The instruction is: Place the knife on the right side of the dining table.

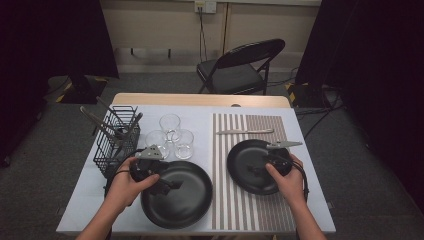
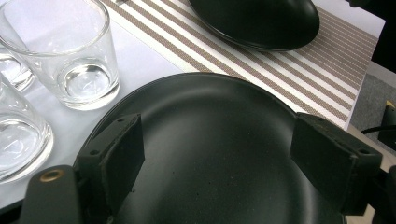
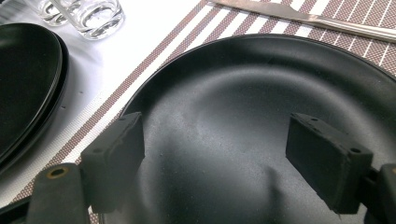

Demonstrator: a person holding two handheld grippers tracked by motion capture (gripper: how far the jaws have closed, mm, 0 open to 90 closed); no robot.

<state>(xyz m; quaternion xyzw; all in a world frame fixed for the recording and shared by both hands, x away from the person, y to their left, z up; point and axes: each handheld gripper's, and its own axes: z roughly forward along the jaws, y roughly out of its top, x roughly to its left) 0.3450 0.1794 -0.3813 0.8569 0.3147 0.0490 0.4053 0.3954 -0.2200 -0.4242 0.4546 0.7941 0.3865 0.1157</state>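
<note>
Left gripper: released, jaws spread wide above the large black plate, which lies near left on the table.
Large black plate from left gripper: directly beneath and ahead; its near rim is cut off in the left gripper view.
Glasses: three, just beyond that plate.
Utensil basket: far left, contents hard to make out.
Right gripper: released, jaws apart over the smaller black plate on the striped placemat.
Knife: beyond it, long axis running left-right.
</note>
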